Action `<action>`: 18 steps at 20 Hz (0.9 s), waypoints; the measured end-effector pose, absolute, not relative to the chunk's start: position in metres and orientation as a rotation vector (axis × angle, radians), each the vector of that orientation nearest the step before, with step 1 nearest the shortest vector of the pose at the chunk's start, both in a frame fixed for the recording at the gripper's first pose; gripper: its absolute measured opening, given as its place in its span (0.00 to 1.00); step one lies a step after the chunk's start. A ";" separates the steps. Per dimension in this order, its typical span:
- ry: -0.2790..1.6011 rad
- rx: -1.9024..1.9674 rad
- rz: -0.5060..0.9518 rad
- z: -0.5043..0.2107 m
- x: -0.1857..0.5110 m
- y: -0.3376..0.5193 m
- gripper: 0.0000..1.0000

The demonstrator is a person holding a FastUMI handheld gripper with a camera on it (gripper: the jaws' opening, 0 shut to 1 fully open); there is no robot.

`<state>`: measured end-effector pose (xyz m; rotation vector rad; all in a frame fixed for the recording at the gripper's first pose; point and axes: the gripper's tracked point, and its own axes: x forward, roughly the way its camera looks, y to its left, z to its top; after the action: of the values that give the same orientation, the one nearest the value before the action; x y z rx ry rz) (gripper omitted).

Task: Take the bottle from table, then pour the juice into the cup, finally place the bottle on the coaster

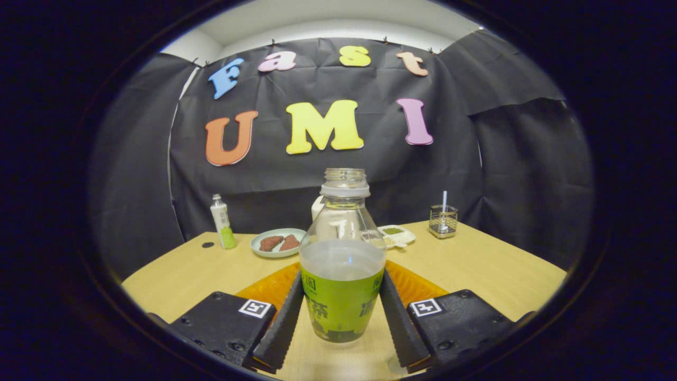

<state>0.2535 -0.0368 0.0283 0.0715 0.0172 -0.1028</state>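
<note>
A clear uncapped bottle [342,264] with a green label stands upright between my fingers, about half full of pale juice. My gripper [341,276] is shut on it, both fingertips pressed against its sides at label height. Its base looks level with the wooden table [492,275]. An orange ribbed coaster [267,288] lies just beyond the fingers, behind the bottle and spreading to both sides. A white cup [317,205] peeks out behind the bottle's left shoulder, mostly hidden.
Further back on the table stand a small bottle with a green label [222,221], a pale plate with two brown pieces [277,242], a white dish with green contents [396,234] and a small square holder with a stick in it [443,219].
</note>
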 end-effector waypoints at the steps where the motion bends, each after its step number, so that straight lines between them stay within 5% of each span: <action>1: 0.026 0.052 -0.103 0.027 0.262 -0.035 0.81; 18: 0.060 -0.029 -0.074 0.015 0.329 -0.034 0.82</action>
<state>0.3290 -0.0343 0.0154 -0.0290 0.0604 -0.0737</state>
